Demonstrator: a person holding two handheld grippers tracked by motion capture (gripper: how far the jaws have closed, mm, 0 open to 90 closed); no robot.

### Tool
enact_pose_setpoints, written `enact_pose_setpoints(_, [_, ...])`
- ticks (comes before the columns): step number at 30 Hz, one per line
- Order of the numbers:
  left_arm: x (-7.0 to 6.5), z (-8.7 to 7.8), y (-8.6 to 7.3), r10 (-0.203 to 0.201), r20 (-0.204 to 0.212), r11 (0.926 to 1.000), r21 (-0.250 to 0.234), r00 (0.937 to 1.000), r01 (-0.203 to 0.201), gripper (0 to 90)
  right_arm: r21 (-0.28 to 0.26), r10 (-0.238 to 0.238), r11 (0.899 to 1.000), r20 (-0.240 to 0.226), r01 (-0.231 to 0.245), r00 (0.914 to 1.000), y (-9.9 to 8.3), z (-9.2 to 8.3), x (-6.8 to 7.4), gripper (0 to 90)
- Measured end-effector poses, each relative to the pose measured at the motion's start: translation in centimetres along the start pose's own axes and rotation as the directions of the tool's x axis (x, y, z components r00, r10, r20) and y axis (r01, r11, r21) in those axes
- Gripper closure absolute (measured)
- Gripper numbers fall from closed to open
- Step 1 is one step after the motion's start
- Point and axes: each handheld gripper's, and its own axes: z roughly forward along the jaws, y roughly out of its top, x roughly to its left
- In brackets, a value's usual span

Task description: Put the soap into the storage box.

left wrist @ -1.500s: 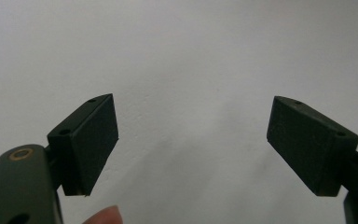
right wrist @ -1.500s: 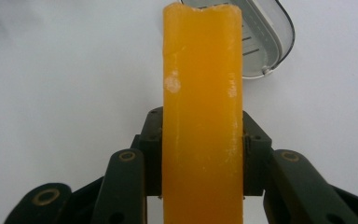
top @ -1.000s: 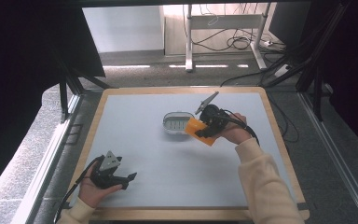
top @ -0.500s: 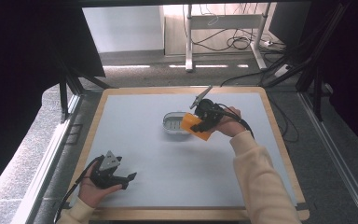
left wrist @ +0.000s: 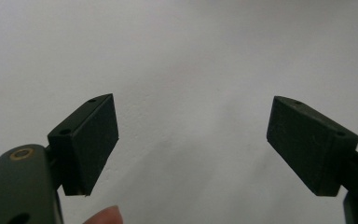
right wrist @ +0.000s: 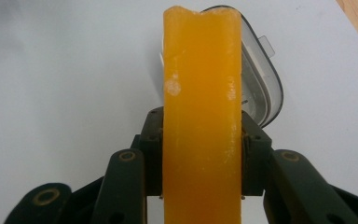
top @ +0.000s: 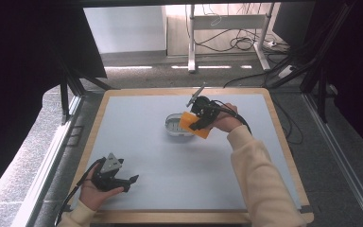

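The orange sponge (right wrist: 200, 116) is a thick, flat block of bright orange foam with a smooth, slightly glossy skin, a few pale scuffs on its narrow face and a small notch in its far edge. In the right gripper view it stands edge-on between the two black jaws, which are clenched on its broad faces. In the high view the same sponge (top: 193, 125) shows as an orange slab tilted over the near right rim of a small oval container (top: 176, 126), held there by the right gripper (top: 199, 119), with the person's right hand (top: 227, 121) behind it and a cream sleeve (top: 257, 177) running back to the bottom edge.

The container (right wrist: 261, 93) is shallow, pale and rounded, with a grey rim and a small tab at one side; it sits on the light grey surface (top: 170, 161) just behind the sponge.

The left gripper (top: 123, 181) rests low at the near left of the surface, well apart from the container, held in the left hand (top: 94, 191). Its jaws are spread wide with nothing between them, and a fingertip (left wrist: 105, 216) shows at the bottom edge.
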Motion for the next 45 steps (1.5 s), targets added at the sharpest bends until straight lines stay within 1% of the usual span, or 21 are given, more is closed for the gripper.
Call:
enact_pose_setpoints(2, [0.0, 0.0, 0.0, 0.000, 0.000, 1.0000, 0.000, 1.0000, 0.000, 16.5, -0.002, -0.001, 1.000, -0.003, 0.001, 1.0000, 0.2, 0.1, -0.2, 62.1])
enact_pose_setpoints(4, [0.0, 0.0, 0.0, 0.001, 0.000, 1.0000, 0.000, 1.0000, -0.001, 16.6, -0.005, -0.016, 1.000, -0.012, 0.016, 0.9998, 0.3, 0.3, -0.4, 62.1])
enact_pose_setpoints(7, [0.0, 0.0, 0.0, 0.001, 0.000, 1.0000, 0.002, 1.0000, -0.001, 16.6, 0.000, -0.025, 1.000, -0.017, 0.025, 0.9996, 0.5, 0.6, -0.6, 62.1])
enact_pose_setpoints(10, [0.0, 0.0, 0.0, 0.006, 0.000, 1.0000, 0.007, 1.0000, -0.006, 16.5, 0.007, -0.021, 1.000, -0.014, 0.021, 0.9997, 0.8, 0.9, -0.9, 62.1])
enact_pose_setpoints(14, [0.0, 0.0, 0.0, 0.001, 0.000, 1.0000, 0.003, 1.0000, -0.001, 16.6, 0.010, -0.014, 1.000, -0.010, 0.014, 0.9998, 1.0, 1.2, -1.2, 62.1])
enact_pose_setpoints(18, [0.0, 0.0, 0.0, 0.006, 0.001, 1.0000, 0.007, 1.0000, -0.006, 16.7, -0.007, -0.011, 1.000, -0.026, 0.011, 0.9996, 1.2, 1.7, -1.9, 62.1])
enact_pose_setpoints(22, [0.0, 0.0, 0.0, 0.002, -0.001, 1.0000, 0.003, 1.0000, -0.002, 16.7, 0.003, -0.007, 1.000, -0.021, 0.007, 0.9997, 1.5, 2.2, -2.3, 62.1])
enact_pose_setpoints(26, [0.1, 0.0, 0.0, 0.009, 0.002, 0.9999, 0.011, 1.0000, -0.010, 16.7, 0.000, -0.002, 1.000, -0.025, 0.002, 0.9997, 1.8, 2.4, -2.7, 62.1])
enact_pose_setpoints(28, [0.1, 0.0, 0.0, 0.010, 0.002, 0.9999, 0.011, 0.9999, -0.010, 16.7, 0.005, -0.005, 1.000, -0.030, 0.005, 0.9995, 2.1, 2.5, -2.9, 62.1])
enact_pose_setpoints(29, [0.0, 0.0, 0.0, 0.011, 0.001, 0.9999, 0.011, 0.9999, -0.011, 16.7, 0.001, -0.012, 1.000, -0.029, 0.012, 0.9995, 2.2, 2.6, -3.0, 62.1])
enact_pose_setpoints(30, [0.0, 0.0, 0.0, 0.009, 0.001, 0.9999, 0.008, 1.0000, -0.009, 16.7, -0.003, -0.010, 1.000, -0.029, 0.010, 0.9995, 2.3, 2.7, -3.0, 62.1])
enact_pose_setpoints(34, [0.1, 0.0, 0.0, 0.010, 0.001, 0.9999, 0.009, 1.0000, -0.010, 16.7, 0.012, -0.016, 1.000, -0.031, 0.016, 0.9994, 2.8, 3.1, -3.1, 62.1])
enact_pose_setpoints(38, [0.1, 0.0, 0.0, 0.013, 0.002, 0.9999, 0.011, 0.9999, -0.013, 16.7, 0.012, -0.040, 0.999, -0.048, 0.040, 0.9981, 3.2, 3.2, -3.2, 62.1])
enact_pose_setpoints(41, [0.1, -0.1, 0.0, 0.010, 0.001, 0.9999, 0.008, 0.9999, -0.010, 16.7, 0.012, -0.036, 0.999, -0.043, 0.037, 0.9984, 3.6, 3.4, -3.3, 62.1])
enact_pose_setpoints(45, [0.1, -0.1, 0.0, 0.006, 0.001, 1.0000, 0.004, 1.0000, -0.006, 16.7, 0.020, -0.044, 0.999, -0.044, 0.045, 0.9981, 4.0, 3.6, -3.6, 62.1])
